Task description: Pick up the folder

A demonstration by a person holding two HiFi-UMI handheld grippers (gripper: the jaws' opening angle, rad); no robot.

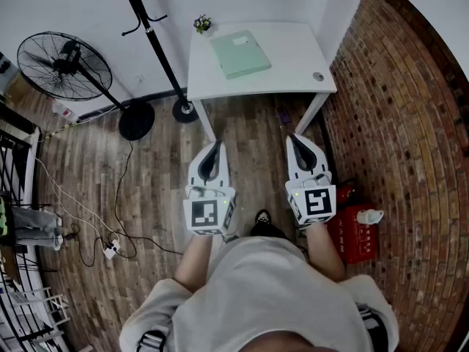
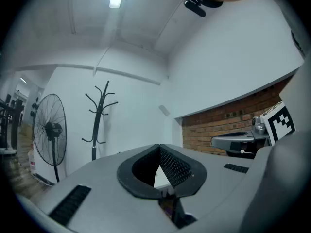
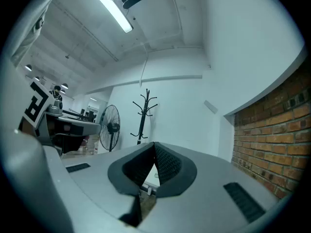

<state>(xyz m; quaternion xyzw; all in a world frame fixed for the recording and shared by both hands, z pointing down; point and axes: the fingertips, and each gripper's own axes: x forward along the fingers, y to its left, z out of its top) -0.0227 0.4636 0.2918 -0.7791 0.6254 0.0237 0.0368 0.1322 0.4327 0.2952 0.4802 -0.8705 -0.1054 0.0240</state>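
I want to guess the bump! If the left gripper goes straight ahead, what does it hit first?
Probably the front edge of the white table; nothing stands between. Whether the left gripper meets the edge or passes under is unclear.

There is one green folder [image 1: 240, 53], one small plant [image 1: 202, 24] and one white table [image 1: 293, 61] at the top middle. One fan [image 1: 64, 64] and one coat stand [image 1: 156, 44] are at the upper left. Two grippers are in the middle: the left gripper [image 1: 216, 144] and the right gripper [image 1: 296, 138]. One red box [image 1: 350, 238] is at the lower right.
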